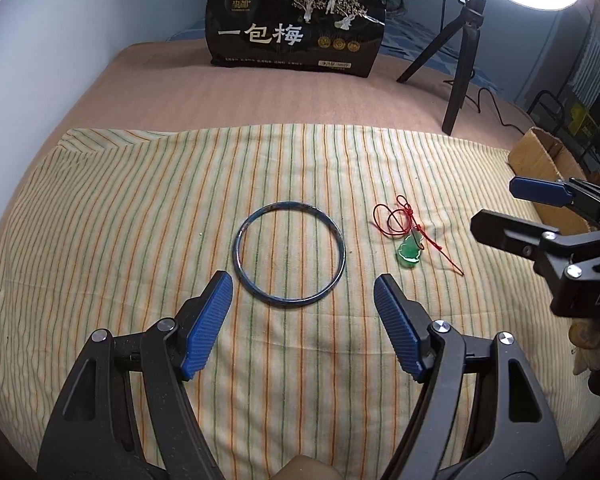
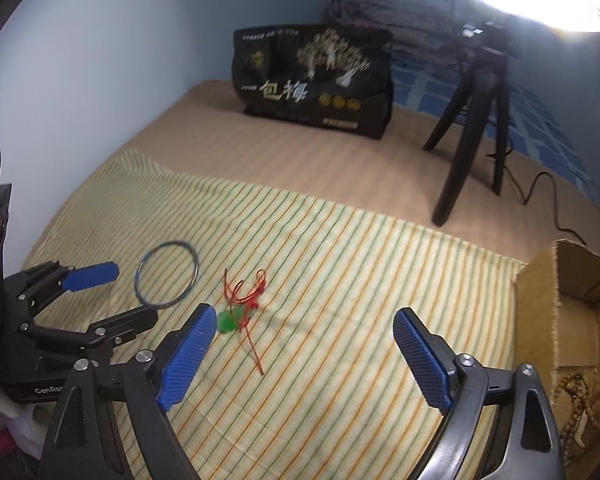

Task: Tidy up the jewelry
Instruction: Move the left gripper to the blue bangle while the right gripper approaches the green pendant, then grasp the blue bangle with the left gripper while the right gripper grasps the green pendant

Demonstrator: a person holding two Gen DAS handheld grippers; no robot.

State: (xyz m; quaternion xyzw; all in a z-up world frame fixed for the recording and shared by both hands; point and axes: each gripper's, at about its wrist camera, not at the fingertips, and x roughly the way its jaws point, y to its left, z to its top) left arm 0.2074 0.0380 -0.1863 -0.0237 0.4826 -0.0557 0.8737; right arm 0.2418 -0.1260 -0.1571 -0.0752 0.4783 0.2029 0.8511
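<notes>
Jewelry waiting to be sorted lies at the centre of the left wrist frame: a dark bangle (image 1: 289,252) flat on the striped cloth (image 1: 140,208), with a green pendant on red cord (image 1: 410,254) just to its right. The left gripper (image 1: 303,294) hovers spread wide just below the bangle, probably lining up a grasp, while the right gripper (image 2: 304,334) hangs equally spread and empty. Only the right wrist view shows the inside of the cardboard box (image 2: 540,304) at lower right, where wooden beads (image 2: 576,408) already lie.

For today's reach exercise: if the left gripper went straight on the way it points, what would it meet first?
Probably the blue bangle, lying flat on the striped cloth directly ahead of the open left gripper; depth is uncertain.
</notes>
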